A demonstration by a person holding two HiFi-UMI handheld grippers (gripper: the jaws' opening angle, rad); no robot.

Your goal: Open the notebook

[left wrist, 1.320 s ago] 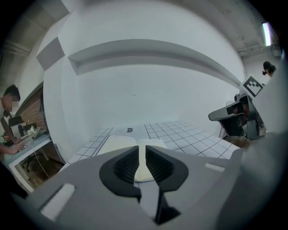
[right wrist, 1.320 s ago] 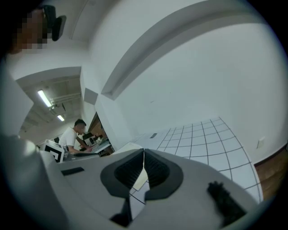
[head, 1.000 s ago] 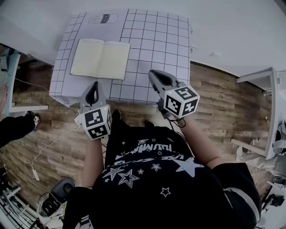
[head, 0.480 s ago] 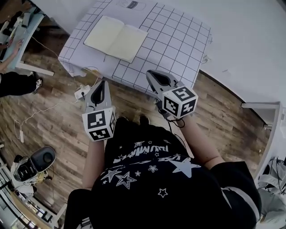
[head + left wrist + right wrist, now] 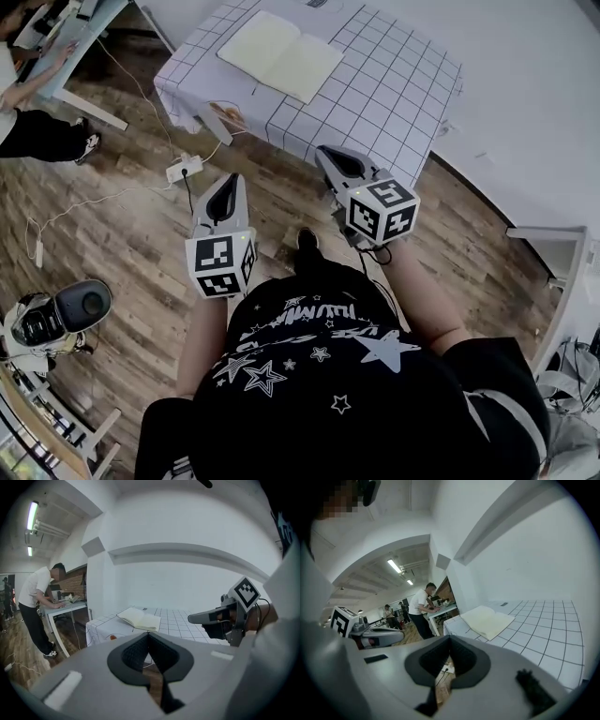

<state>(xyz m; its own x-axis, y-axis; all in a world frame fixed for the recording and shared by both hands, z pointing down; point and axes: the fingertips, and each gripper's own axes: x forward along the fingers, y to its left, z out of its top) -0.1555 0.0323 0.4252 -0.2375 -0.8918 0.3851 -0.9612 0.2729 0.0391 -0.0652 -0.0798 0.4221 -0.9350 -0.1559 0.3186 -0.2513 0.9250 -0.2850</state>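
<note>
Soft, even indoor light fills all three views and shadows are faint; a tube light (image 5: 32, 515) glares at the upper left of the left gripper view, and ceiling lights (image 5: 395, 566) burn white at the centre left of the right gripper view. Both gripper views bend strongly toward black, vignetted corners, and their near foreground along the bottom is out of focus. The head view is sharp at its centre and curved at its edges, with the notebook (image 5: 281, 54) pale against the white tablecloth (image 5: 394, 84).
</note>
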